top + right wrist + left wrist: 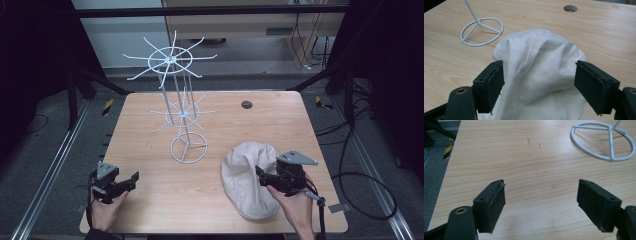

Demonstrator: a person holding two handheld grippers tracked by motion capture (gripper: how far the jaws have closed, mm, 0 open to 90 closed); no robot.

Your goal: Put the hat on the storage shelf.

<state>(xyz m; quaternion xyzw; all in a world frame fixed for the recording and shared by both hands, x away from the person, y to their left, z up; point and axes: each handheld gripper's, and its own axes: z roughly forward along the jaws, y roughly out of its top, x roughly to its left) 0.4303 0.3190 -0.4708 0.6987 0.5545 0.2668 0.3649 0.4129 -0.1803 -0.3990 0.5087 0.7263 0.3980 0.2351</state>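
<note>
From the high view, my left tongs sit low over the near left part of the light wooden bench, jaws apart, with bare wood all round them and the bench's left edge just beside my hand. My right tongs are at the near right, jaws spread at the right side of the cream-white cloth cap, which lies slumped on the bench not far from the near edge. The white wire stand with spoked hook rings rises at mid-bench, its round base well apart from the cap, and a small round dark hole sits toward the far side.

In the left gripper view, my left tongs are wide open over bare wood. The stand's base ring is at upper right, the bench's left edge at the far left.

In the right gripper view, my right tongs stand open with the cap bulging up between the jaws; I cannot tell whether either pad touches the cloth. The base ring lies beyond to the left, the hole at the far side.
</note>
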